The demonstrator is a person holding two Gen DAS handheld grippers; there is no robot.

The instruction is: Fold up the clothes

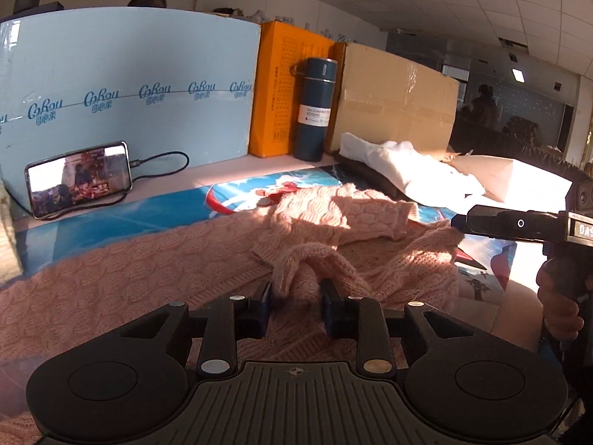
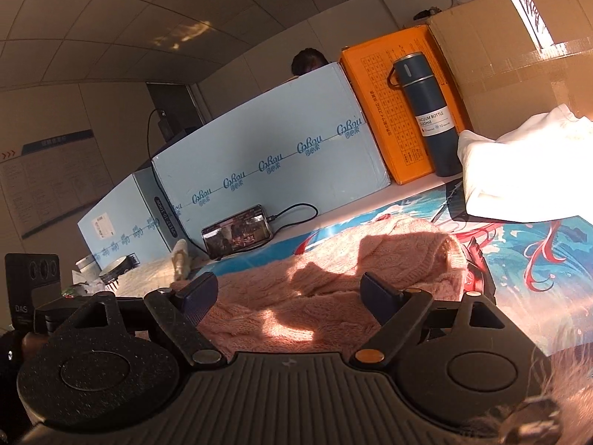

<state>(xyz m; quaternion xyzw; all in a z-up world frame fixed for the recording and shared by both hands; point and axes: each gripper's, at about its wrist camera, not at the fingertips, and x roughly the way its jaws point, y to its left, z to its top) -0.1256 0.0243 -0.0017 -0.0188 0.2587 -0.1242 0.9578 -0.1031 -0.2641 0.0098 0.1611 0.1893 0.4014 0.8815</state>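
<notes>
A pink cable-knit sweater (image 1: 185, 259) lies spread and rumpled on a blue printed mat (image 1: 148, 215). In the left wrist view my left gripper (image 1: 295, 289) has a bunched fold of the sweater filling the narrow gap between its pads. My right gripper (image 1: 459, 222) comes in from the right, over the sweater's far edge, with a hand on its handle. In the right wrist view the right gripper (image 2: 291, 289) stands wide open just above the sweater (image 2: 389, 252), with nothing pinched between its fingers.
A phone (image 1: 79, 178) on a cable leans on a light blue box (image 1: 129, 74) at the back. Beside it stand an orange box (image 1: 281, 85), a dark bottle (image 1: 315, 111) and a cardboard box (image 1: 396, 104). White cloth (image 1: 407, 170) lies at the back right.
</notes>
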